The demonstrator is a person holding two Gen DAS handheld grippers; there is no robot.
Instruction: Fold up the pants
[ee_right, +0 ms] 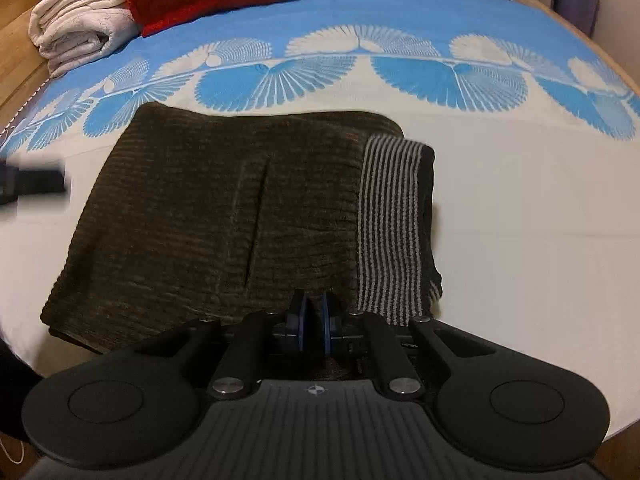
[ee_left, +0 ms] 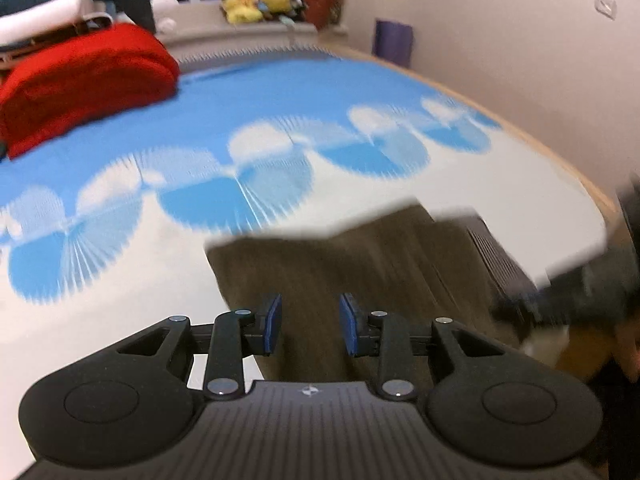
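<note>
Right gripper [ee_right: 313, 316] jaws clamped on near edge of folded brown corduroy pants [ee_right: 224, 216]; left gripper [ee_left: 310, 324] jaws open above them.

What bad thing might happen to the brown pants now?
1. The right tongs look shut on the near edge of the brown pants; a hard pull may drag the whole folded pile and spoil the fold.
2. The left tongs hang open above the pants, and that view is blurred, so a quick grab might catch the blue and white bedcover too.
</note>
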